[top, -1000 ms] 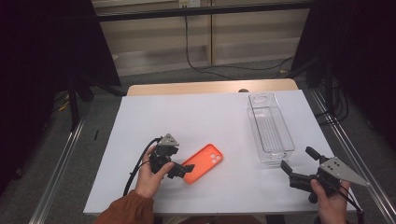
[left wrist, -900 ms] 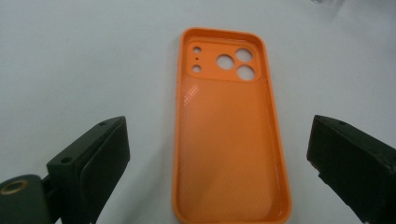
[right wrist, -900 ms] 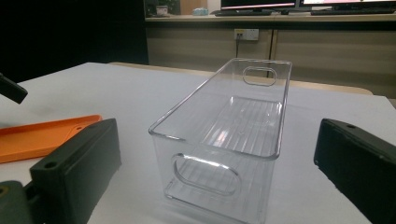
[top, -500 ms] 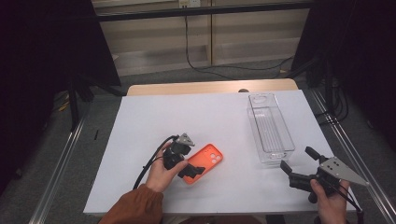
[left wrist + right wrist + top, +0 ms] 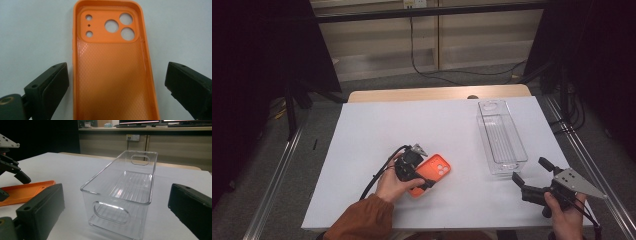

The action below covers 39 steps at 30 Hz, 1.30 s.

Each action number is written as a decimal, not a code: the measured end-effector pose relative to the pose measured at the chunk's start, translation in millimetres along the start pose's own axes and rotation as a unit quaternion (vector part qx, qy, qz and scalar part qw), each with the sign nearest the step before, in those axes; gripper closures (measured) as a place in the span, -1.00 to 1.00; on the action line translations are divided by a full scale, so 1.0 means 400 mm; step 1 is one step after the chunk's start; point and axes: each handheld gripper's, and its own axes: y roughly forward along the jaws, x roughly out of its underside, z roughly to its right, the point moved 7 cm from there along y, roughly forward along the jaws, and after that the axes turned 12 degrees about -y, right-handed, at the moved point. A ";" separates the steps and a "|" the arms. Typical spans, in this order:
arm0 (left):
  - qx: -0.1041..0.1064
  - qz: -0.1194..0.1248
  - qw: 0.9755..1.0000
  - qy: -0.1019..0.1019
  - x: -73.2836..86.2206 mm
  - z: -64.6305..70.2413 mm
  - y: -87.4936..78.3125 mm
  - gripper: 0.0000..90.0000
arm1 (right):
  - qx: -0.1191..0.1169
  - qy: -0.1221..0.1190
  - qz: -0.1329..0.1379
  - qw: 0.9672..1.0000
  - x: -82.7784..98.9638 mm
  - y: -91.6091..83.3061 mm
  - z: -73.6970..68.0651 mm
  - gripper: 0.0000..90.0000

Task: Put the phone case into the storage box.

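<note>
The orange phone case (image 5: 112,72) lies flat on the white table cover (image 5: 377,130), open side up with its camera cut-outs at the far end, near the front edge and a little left of the middle. The left gripper (image 5: 416,176) hangs right over its near end with both jaws spread wide, one to each side of the case's long edges and neither touching it; that straddling stance looks like the set-up for pinching the case across its width. In the left gripper view the near end of the case runs off the bottom of the picture, so how far the jaws reach along it is unclear, and from above the hand and gripper body cover that same end.

Toward the right edge of the table stands a clear plastic bin (image 5: 501,135), long side running front to back, empty, with handle slots in its end walls; it is well apart from the case and seems the likely place for it to go. The right gripper (image 5: 532,176) waits near the front right corner, jaws apart and holding nothing, pointed at the bin's near end.
</note>
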 end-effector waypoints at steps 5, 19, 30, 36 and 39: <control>-0.009 -0.016 1.000 0.013 -0.001 -0.005 0.009 -0.88 | -0.001 -0.001 0.000 1.000 0.000 0.001 0.000 -1.00; -0.065 -0.019 0.997 0.031 -0.007 0.011 0.033 -0.91 | -0.002 -0.002 -0.001 1.000 0.000 0.000 -0.002 -1.00; -0.071 -0.018 0.997 0.027 -0.005 0.013 0.032 -0.87 | -0.004 -0.002 0.001 1.000 0.000 0.000 -0.003 -1.00; -0.072 -0.018 0.997 0.020 -0.008 0.019 0.027 -0.65 | -0.004 -0.005 -0.002 1.000 0.002 0.002 -0.001 -1.00; -0.072 -0.020 0.997 0.018 -0.009 0.020 0.027 -0.64 | -0.004 -0.003 -0.002 1.000 0.001 0.003 -0.003 -1.00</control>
